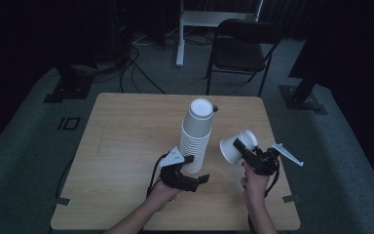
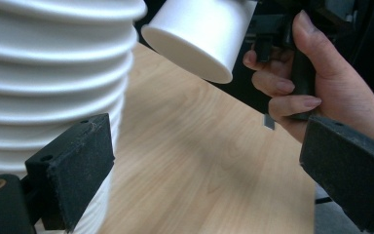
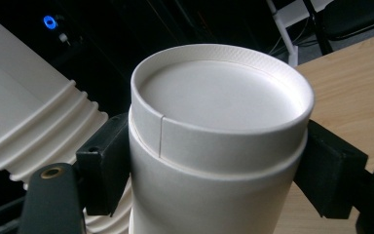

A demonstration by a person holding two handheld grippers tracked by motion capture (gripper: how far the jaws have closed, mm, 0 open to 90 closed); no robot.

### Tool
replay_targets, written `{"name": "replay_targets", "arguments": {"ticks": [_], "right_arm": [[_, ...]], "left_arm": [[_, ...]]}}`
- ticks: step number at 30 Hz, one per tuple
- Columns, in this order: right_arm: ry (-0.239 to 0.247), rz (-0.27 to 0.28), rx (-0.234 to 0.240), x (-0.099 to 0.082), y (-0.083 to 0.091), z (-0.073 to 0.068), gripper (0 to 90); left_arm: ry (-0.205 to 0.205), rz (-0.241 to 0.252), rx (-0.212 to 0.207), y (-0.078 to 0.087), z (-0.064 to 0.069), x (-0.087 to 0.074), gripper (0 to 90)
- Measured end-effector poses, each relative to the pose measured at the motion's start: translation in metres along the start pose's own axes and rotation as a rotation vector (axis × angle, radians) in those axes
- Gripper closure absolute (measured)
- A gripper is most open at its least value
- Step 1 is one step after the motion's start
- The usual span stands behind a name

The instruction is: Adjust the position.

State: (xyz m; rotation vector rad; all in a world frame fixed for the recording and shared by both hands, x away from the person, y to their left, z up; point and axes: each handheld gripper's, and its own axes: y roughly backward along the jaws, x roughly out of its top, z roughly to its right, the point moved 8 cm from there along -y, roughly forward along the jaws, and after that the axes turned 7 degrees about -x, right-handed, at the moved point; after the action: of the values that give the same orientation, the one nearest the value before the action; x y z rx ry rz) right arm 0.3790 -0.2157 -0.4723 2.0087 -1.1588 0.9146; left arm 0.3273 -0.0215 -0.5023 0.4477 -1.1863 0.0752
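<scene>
A tall stack of upturned white paper cups (image 1: 197,134) stands mid-table. My left gripper (image 1: 198,168) is open at the stack's base, one jaw against the lowest cups and the other out to the right. In the left gripper view the stack (image 2: 53,73) touches the left pad (image 2: 78,165), and nothing lies between the jaws of the left gripper (image 2: 214,170). My right gripper (image 1: 242,147) is shut on a single white cup (image 1: 233,147), tilted in the air right of the stack. In the right gripper view the right gripper (image 3: 219,168) has both pads pressed on this cup (image 3: 219,97), whose recessed base faces up.
The wooden table (image 1: 126,126) has bare room on its left half and front. Behind it stand a black chair (image 1: 243,46) and a white stand leg (image 1: 180,34), with cables on the floor. The person's right hand (image 2: 311,83) is near the left gripper.
</scene>
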Motion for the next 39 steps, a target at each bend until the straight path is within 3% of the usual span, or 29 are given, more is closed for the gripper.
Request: {"name": "replay_targets", "arguments": {"ticks": [3,5,9,12,20,22,25,27,30,34,39], "right_arm": [[-0.060,0.005,0.013,-0.002,0.004,0.004,22.7],[-0.075,0.004,0.009,-0.003,0.004,0.005,22.7],[-0.170,-0.020,0.044,-0.009,0.005,0.006,22.6],[-0.198,-0.017,0.062,-0.010,0.005,0.004,22.6],[-0.161,-0.024,0.078,-0.012,0.008,-0.010,22.6],[-0.147,-0.029,0.085,-0.012,0.009,-0.014,22.6],[-0.153,-0.029,0.094,-0.013,0.011,-0.018,22.6],[-0.152,-0.025,0.090,-0.013,0.012,-0.019,22.6],[-0.159,-0.026,0.092,-0.013,0.012,-0.021,22.7],[-0.163,-0.029,0.101,-0.013,0.013,-0.023,22.6],[-0.169,-0.028,0.109,-0.013,0.014,-0.025,22.6]], "left_arm": [[-0.004,-0.012,-0.004,-0.005,0.002,-0.003,5.5],[-0.006,-0.016,-0.009,-0.008,0.004,-0.005,5.5],[0.008,-0.007,-0.032,-0.013,0.008,-0.004,5.5],[0.004,-0.015,-0.046,-0.019,0.013,-0.004,5.5],[-0.024,-0.026,-0.056,-0.031,0.020,-0.007,5.5],[-0.052,-0.035,-0.020,-0.034,0.019,-0.007,5.6],[-0.057,-0.028,-0.006,-0.038,0.019,-0.006,6.3],[-0.066,-0.015,0.008,-0.040,0.019,-0.004,13.5],[-0.072,0.009,0.003,-0.044,0.021,0.000,15.8],[-0.114,0.027,-0.014,-0.048,0.029,0.005,20.6],[-0.093,0.053,-0.019,-0.052,0.031,0.012,25.3]]}}
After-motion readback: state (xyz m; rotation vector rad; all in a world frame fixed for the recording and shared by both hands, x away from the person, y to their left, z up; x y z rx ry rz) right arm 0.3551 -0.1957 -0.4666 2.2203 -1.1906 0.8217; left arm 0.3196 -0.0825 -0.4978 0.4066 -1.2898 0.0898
